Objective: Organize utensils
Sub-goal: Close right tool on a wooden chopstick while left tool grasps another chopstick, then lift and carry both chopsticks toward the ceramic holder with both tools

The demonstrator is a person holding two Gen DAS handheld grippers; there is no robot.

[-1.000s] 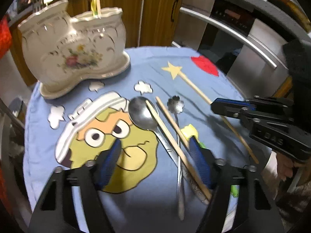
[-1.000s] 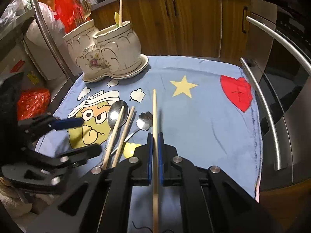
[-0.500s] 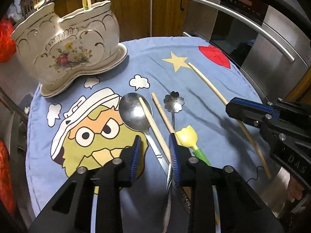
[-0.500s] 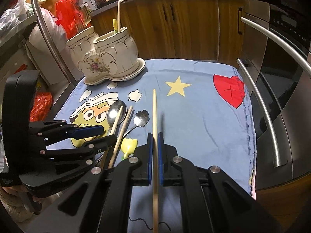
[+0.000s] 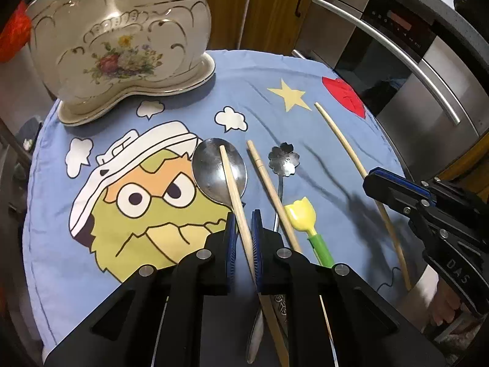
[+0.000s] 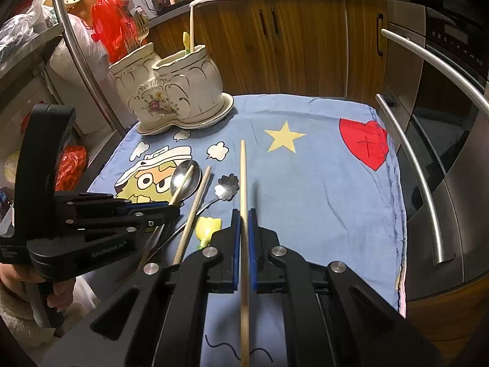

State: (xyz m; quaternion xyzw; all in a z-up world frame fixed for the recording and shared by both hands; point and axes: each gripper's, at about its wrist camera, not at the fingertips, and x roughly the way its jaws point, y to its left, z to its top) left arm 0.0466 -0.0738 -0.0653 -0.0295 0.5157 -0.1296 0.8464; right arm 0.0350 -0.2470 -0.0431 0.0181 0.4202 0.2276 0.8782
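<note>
Two chopsticks are now gripped: the left claw (image 5: 243, 229) has just been closing on one lying across the spoon (image 5: 218, 169), while the right claw (image 6: 242, 229) holds another (image 6: 243, 177) clamped. Next, I judge, each must lift clear of the blue cloth (image 6: 321, 189) and tip upright into the ceramic holder (image 6: 171, 91) behind.

On the cloth (image 5: 183, 275), the holder (image 5: 122, 46) stands behind the spoon (image 5: 218, 169) (a chopstick (image 5: 232, 183) across its bowl).

Close wrist views, shared blue cloth (image 5: 189, 73)
</note>
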